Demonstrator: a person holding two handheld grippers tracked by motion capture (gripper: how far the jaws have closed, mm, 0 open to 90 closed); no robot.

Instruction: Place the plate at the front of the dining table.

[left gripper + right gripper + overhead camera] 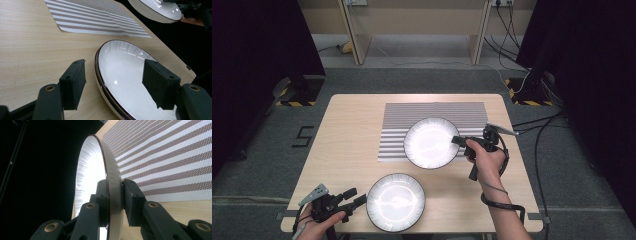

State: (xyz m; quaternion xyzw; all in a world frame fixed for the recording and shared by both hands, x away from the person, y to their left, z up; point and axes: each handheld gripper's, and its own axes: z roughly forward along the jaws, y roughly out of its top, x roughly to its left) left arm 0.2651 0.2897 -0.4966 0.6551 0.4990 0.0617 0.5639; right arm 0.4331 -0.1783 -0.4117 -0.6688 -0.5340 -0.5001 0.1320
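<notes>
Two white plates with dark rims. The far plate (431, 142) hangs a little above the striped placemat (412, 115), and my right gripper (457, 141) is shut on its right rim. In the right gripper view the plate (92, 170) stands edge-on, clamped between the jaws of that gripper (115, 192), with the placemat (162, 157) behind it. The near plate (395, 202) lies on the table by the front edge. My left gripper (357, 197) is open at its left rim. In the left gripper view this gripper (115, 70) straddles the rim of the plate (125, 82) without touching it.
The wooden table (352, 130) is bare to the left of the placemat. Beyond it lie grey floor, cables (542, 135) at the right and dark curtains on both sides. The held plate (155, 10) shows top right in the left gripper view.
</notes>
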